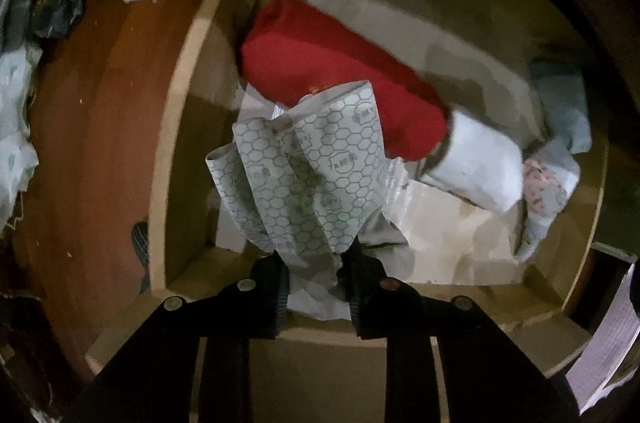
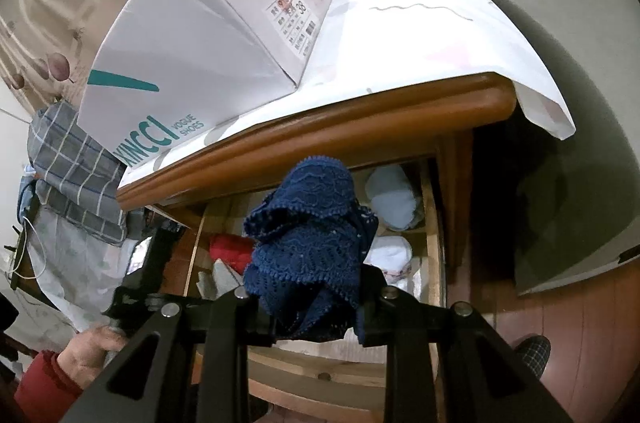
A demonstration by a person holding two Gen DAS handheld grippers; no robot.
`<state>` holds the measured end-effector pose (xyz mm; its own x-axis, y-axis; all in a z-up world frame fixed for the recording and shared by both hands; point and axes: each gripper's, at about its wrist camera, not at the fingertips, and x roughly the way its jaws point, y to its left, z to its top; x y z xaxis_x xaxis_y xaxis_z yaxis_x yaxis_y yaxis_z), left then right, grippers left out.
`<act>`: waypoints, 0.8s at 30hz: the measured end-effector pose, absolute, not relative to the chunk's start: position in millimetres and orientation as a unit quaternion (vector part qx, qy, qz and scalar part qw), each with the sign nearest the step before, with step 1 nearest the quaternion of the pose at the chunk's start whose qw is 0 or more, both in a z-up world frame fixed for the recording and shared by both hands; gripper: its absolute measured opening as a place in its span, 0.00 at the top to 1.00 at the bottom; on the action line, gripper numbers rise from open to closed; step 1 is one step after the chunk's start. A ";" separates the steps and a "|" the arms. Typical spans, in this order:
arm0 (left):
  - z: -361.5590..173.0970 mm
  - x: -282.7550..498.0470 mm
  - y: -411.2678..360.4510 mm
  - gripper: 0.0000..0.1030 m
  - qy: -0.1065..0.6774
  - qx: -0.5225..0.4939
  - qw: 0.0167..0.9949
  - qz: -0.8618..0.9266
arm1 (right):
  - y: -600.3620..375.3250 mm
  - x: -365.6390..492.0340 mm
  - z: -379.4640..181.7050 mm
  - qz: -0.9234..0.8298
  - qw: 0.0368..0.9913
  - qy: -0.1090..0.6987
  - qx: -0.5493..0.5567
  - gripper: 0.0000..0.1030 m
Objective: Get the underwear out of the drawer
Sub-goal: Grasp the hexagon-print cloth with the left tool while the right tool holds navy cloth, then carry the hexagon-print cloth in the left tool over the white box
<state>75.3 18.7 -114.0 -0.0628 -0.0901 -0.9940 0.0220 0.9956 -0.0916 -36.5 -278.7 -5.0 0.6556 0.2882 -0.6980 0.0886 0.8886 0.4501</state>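
Left gripper (image 1: pixel 316 259): clamped on honeycomb-print underwear (image 1: pixel 304 167), hanging ahead of fingertips, drawer (image 1: pixel 180 127) beyond.
Right gripper (image 2: pixel 316 319): clamped on blue lace underwear (image 2: pixel 312 243).

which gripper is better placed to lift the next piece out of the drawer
Left. The left gripper is shut on the hexagon-print underwear right above the drawer; the right gripper already holds the navy lace underwear.

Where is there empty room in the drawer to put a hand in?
The bare pale drawer floor near the front wall, between the grey honeycomb-print underwear and the white folded bundle, is free. The back is crowded by the red folded garment.
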 end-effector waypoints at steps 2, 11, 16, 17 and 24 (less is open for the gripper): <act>-100.9 66.2 16.2 0.79 0.713 -0.016 0.699 -0.053 | -277.5 -36.7 -4.8 0.054 0.883 0.410 0.223 0.75; -36.0 39.4 20.1 0.80 0.644 0.018 0.760 -0.087 | -270.1 -35.6 -9.1 0.037 0.885 0.422 0.194 0.75; -1.4 26.3 19.8 0.80 0.604 0.033 0.790 -0.101 | -267.0 -34.2 -11.7 0.038 0.883 0.427 0.192 0.75; 4.7 23.0 22.3 0.80 0.597 0.036 0.794 -0.104 | -266.9 -34.2 -11.8 0.036 0.883 0.428 0.190 0.75; 68.4 -4.0 31.6 0.81 0.523 0.065 0.842 -0.116 | -263.1 -32.9 -12.5 0.027 0.883 0.432 0.179 0.75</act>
